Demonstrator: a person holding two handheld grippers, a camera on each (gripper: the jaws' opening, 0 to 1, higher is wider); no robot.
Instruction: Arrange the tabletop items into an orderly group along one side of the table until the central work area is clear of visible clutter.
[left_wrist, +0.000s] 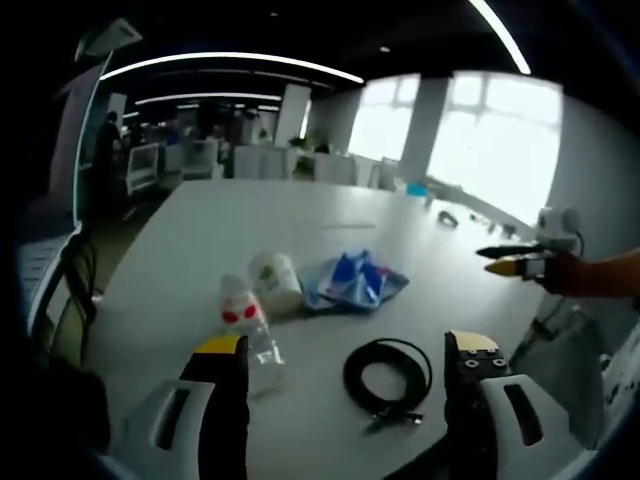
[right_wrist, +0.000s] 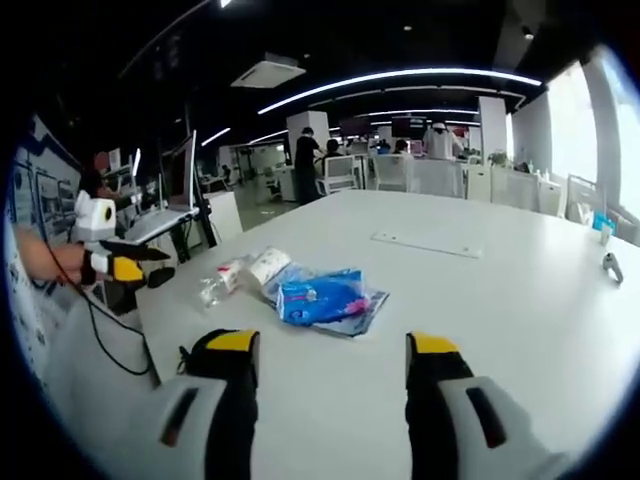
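Currently logged, left gripper view: left gripper (left_wrist: 345, 375), 2 yellow-tipped jaws spread wide, nothing held, poised above white table (left_wrist: 200, 240). Clear plastic bottle (left_wrist: 250, 330) with red-and-white label, lying on its side just ahead of the left jaw. White paper cup (left_wrist: 276, 280), also tipped over, touching or just beside the bottle. Blue crinkled plastic packet (left_wrist: 352, 280), glossy, flat, beside the cup. Black cable (left_wrist: 388, 375), coiled in a loose ring, plug end trailing toward the camera, between the jaws' line of reach. Right gripper (left_wrist: 515, 258) entering from the right edge, held by a hand; jaws seen edge-on, opening not discernible from here.

Next, right gripper view: right gripper (right_wrist: 333, 385), jaws parted wide, empty, hovering over bare tabletop. Same blue packet (right_wrist: 318, 297) resting on a clear sleeve, bottle (right_wrist: 218, 285) and cup (right_wrist: 266, 265) clustered behind it, mid-table rather than along an edge. Left gripper (right_wrist: 125, 262) at the left, near the table corner.

Risks, as judgement: round bottle and cup likely to roll if nudged; slick packet likely to slip from a pinch; coil likely to unravel or snag if lifted by 1 loop.
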